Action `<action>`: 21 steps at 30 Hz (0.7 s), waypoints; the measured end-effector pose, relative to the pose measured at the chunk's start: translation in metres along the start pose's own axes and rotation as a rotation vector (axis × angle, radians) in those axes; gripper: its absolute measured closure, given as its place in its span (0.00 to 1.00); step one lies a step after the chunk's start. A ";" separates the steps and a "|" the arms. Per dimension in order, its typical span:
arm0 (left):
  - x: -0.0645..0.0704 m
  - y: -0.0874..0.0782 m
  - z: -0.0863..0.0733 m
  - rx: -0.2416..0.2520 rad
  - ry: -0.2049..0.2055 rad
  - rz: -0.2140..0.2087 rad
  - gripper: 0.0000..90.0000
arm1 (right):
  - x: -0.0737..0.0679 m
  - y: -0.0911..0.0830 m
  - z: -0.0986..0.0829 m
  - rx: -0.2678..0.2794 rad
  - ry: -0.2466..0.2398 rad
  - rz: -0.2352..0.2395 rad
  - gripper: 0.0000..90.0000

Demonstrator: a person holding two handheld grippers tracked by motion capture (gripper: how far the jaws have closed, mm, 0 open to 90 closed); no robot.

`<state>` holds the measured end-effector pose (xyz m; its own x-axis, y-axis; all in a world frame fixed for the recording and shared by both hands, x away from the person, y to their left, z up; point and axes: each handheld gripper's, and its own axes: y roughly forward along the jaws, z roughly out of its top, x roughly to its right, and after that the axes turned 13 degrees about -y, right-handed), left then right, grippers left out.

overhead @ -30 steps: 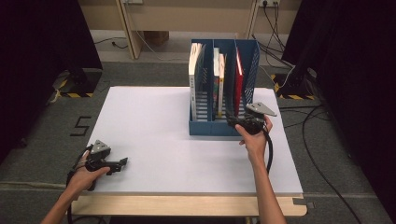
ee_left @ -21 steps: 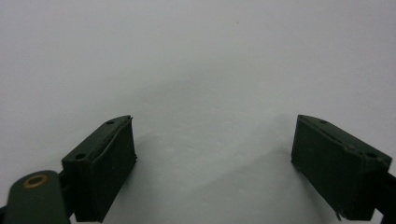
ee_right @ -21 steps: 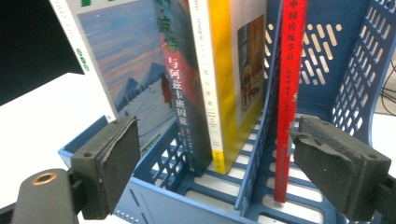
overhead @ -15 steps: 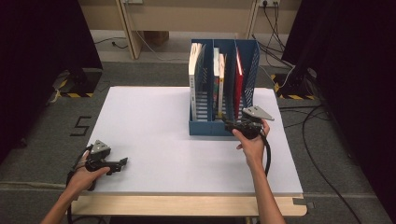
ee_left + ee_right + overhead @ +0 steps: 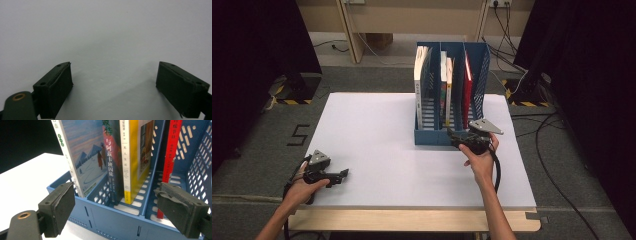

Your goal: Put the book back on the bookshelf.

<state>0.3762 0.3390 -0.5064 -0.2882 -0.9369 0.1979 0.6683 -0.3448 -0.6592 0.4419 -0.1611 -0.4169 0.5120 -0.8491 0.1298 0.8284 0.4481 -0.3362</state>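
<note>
White table [image 5: 377, 130] with blue file rack [image 5: 451, 136] near its far edge.

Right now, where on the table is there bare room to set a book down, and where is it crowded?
The table is bare across its left and middle, between the left gripper at the near-left corner and the rack. A narrower strip lies along the near edge. It is crowded at the far right: the rack holds books, and the right gripper, jaws open, sits at its front.
</note>
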 end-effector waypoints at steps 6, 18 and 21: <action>0.000 0.000 0.000 0.000 0.000 0.000 0.14 | -0.003 -0.002 -0.003 -0.005 -0.008 0.011 0.17; 0.000 0.000 0.000 0.000 0.000 0.000 0.14 | -0.009 -0.007 -0.009 -0.016 -0.012 0.024 0.18; 0.000 0.000 0.000 0.000 0.000 0.000 0.14 | -0.012 -0.009 -0.010 -0.015 -0.018 0.033 0.18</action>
<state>0.3762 0.3390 -0.5064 -0.2884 -0.9368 0.1983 0.6681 -0.3452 -0.6592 0.4267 -0.1577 -0.4247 0.5434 -0.8286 0.1346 0.8073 0.4718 -0.3545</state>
